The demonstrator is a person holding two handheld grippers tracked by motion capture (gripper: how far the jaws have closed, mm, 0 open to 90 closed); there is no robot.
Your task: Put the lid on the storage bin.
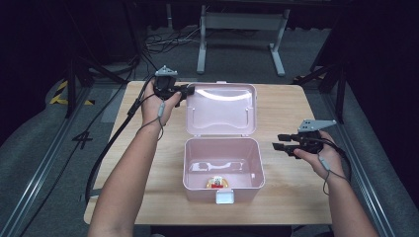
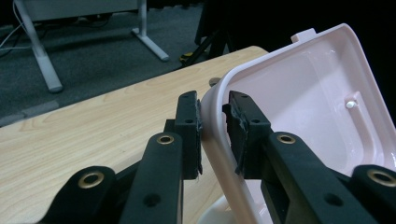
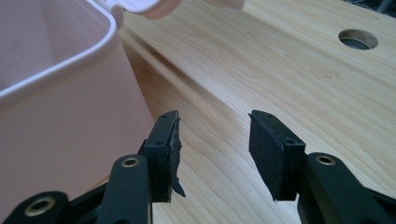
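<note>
A pale pink plastic box (image 1: 223, 170) sat open near the middle of a light wooden tabletop (image 1: 286, 113), toward the person's edge. Its hinged lid (image 1: 221, 109) stood tilted back behind the base, inner face toward the camera. A white latch tab (image 1: 227, 197) jutted from the front wall of the base. Inside, on the box floor close to the front wall, lay a small round item (image 1: 217, 182) with red and yellow markings, too small to identify.

The left hand-held gripper (image 1: 187, 90) was at the lid's upper left corner. In the left gripper view, its two black jaws sat on either side of the lid's curved rim (image 2: 215, 135), one pad (image 2: 189, 135) against the outer face and the other just inside, pinching the edge. The person's left hand (image 1: 158, 106) held this hand-held gripper, with a black cable (image 1: 111, 143) trailing off the tabletop's left side.

The right hand-held gripper (image 1: 282, 144) hovered to the right of the box base, apart from it, jaws pointing toward the box. In the right gripper view its jaws were spread with nothing between them, bare wood showing in the gap, and the pink side wall (image 3: 60, 116) of the box rose just beside the left jaw. A round hole (image 3: 357, 39) was cut in the tabletop farther off.

Beyond the tabletop lay grey carpet and the white legs of a desk (image 1: 242, 29).
</note>
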